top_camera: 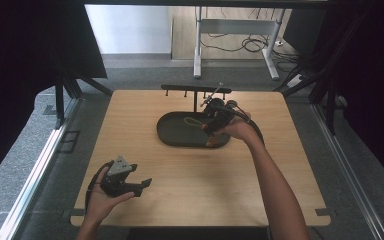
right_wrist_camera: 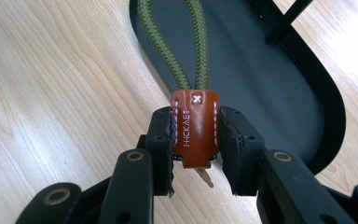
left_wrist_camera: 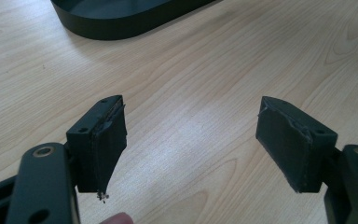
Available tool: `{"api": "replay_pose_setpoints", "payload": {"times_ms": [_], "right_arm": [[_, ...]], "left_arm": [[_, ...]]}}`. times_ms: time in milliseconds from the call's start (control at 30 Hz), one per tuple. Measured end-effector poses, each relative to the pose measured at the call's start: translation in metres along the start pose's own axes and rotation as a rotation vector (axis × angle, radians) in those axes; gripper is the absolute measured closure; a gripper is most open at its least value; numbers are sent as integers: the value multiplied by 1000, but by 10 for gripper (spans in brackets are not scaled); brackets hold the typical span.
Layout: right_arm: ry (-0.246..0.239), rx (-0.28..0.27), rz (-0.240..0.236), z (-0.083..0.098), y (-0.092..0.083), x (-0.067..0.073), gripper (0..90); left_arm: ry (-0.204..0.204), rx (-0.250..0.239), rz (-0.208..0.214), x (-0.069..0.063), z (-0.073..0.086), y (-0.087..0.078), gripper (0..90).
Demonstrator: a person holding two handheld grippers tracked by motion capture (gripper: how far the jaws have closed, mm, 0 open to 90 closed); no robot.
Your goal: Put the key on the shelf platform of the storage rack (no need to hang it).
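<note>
A brown leather tab (right_wrist_camera: 195, 131) with white stitching joins a green cord loop (right_wrist_camera: 179, 42) that lies across the black oval tray (right_wrist_camera: 270, 84). My right gripper (right_wrist_camera: 196, 140) is shut on the leather tab, over the tray's near right end (top_camera: 220, 142). In the high view the cord loop (top_camera: 194, 122) rests inside the tray (top_camera: 172, 135), and the right gripper (top_camera: 213, 126) is held by a hand there. My left gripper (top_camera: 142, 186) rests in a hand near the table's front left, jaws wide apart with nothing between the pads (left_wrist_camera: 107, 140).
A thin black rack (top_camera: 195, 91) on a post stands just behind the tray. The wooden table (top_camera: 180, 180) has a dark frame around it, and a metal desk leg (top_camera: 197, 55) stands beyond on the floor. The tray's edge (left_wrist_camera: 121, 23) lies far ahead of the left gripper.
</note>
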State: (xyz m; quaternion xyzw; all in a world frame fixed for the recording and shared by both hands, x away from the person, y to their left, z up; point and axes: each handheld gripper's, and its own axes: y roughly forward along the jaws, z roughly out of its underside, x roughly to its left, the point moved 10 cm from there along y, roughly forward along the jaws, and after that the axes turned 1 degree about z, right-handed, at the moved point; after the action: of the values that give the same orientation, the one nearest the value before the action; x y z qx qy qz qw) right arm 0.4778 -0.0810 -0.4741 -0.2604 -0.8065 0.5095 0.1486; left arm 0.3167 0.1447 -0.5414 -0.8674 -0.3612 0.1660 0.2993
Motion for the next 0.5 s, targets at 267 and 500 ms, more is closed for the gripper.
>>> {"api": "replay_pose_setpoints", "payload": {"times_ms": [267,500], "right_arm": [[-1,16,12,-4,5,-5,672],[5,11,17,-7,8,-9,672]], "left_arm": [[0,-3,1,0,-1,-1,247],[-3,-4,1,0,-1,-1,247]]}}
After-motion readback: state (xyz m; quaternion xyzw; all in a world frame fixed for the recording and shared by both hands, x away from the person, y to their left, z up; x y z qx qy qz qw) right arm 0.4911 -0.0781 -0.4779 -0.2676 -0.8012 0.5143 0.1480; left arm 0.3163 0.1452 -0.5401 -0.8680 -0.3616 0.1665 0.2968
